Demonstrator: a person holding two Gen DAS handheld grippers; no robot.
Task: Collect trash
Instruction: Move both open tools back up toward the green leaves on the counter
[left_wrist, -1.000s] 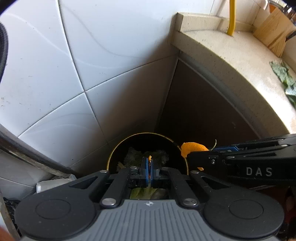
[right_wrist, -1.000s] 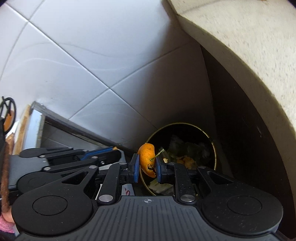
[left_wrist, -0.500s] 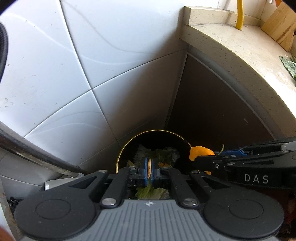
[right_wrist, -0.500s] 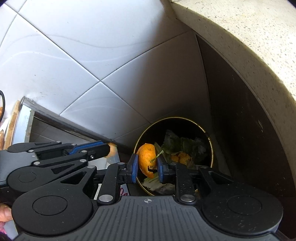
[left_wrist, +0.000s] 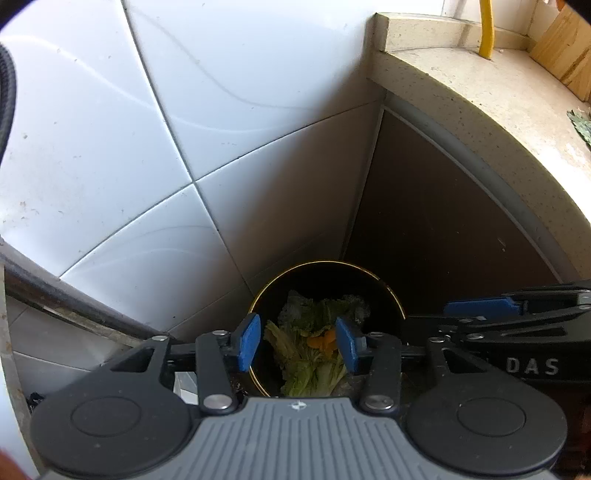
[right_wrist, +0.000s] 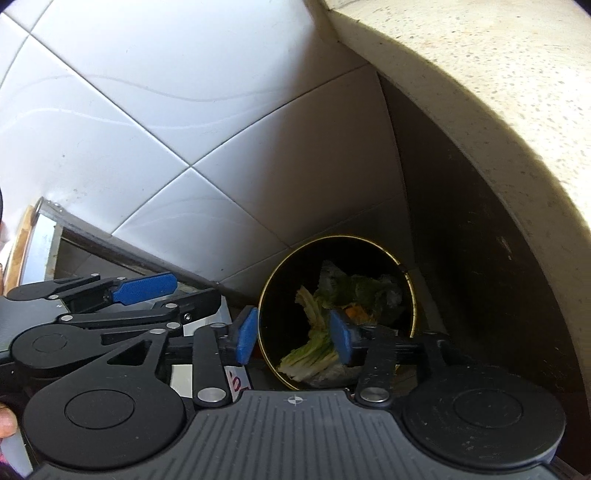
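We are holding the left gripper (left_wrist: 298, 344) and right gripper (right_wrist: 293, 334), fingers apart and empty, directly above the bin (left_wrist: 388, 290) of scraps (left_wrist: 314, 354).

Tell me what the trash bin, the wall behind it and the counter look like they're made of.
Trash bin: probably metal; dark inside with a thin, shiny gold-coloured rim, though coated plastic is possible.
Wall: glazed ceramic tile; glossy white, faint wavy pattern, dark grout lines.
Counter: looks like stone or a stone composite; matte cream with fine dark speckles.
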